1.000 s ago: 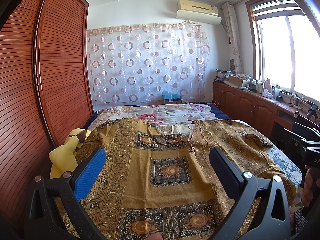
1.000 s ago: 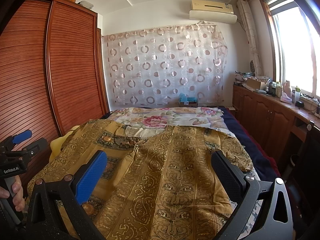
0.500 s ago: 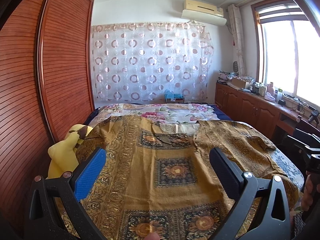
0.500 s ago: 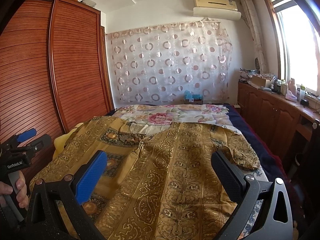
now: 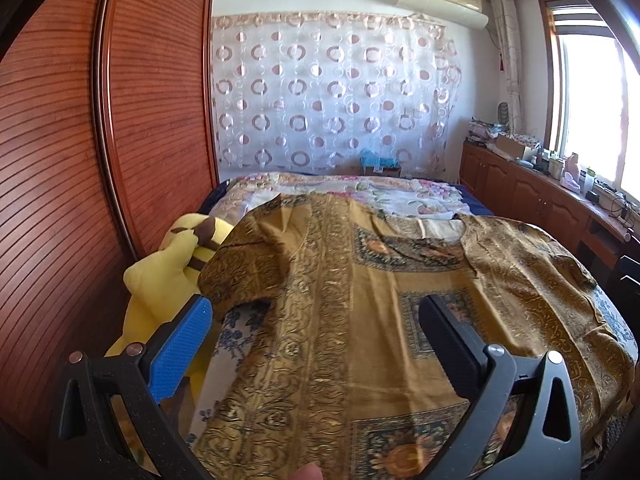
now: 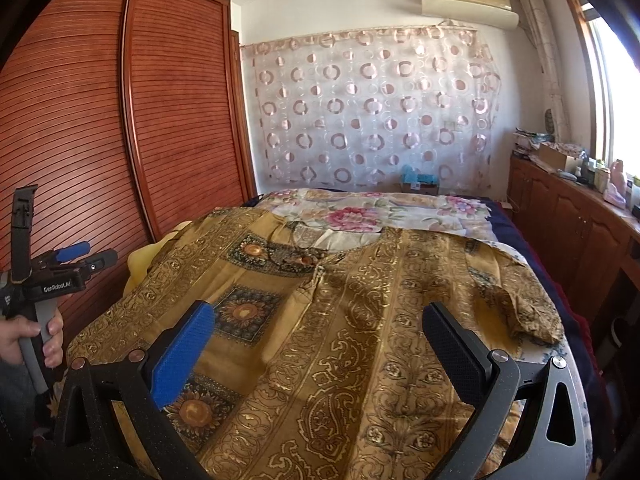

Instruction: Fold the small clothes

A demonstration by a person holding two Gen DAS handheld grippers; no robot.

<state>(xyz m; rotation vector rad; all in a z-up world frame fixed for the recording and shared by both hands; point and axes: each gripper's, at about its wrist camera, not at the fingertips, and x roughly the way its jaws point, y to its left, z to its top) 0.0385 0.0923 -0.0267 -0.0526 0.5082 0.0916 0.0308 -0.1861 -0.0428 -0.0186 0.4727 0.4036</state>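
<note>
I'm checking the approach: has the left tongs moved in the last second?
Yes. In its own view, the wardrobe and yellow plush toy now loom larger, so the open left tongs swung left over the golden garment.

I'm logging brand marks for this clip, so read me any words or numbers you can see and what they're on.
"GenRobot.AI": white print on the side of the left gripper, seen from the right wrist camera.
Air conditioner: its front marking is too small to read.
Bottles on the window counter: labels too blurred to read.
</note>
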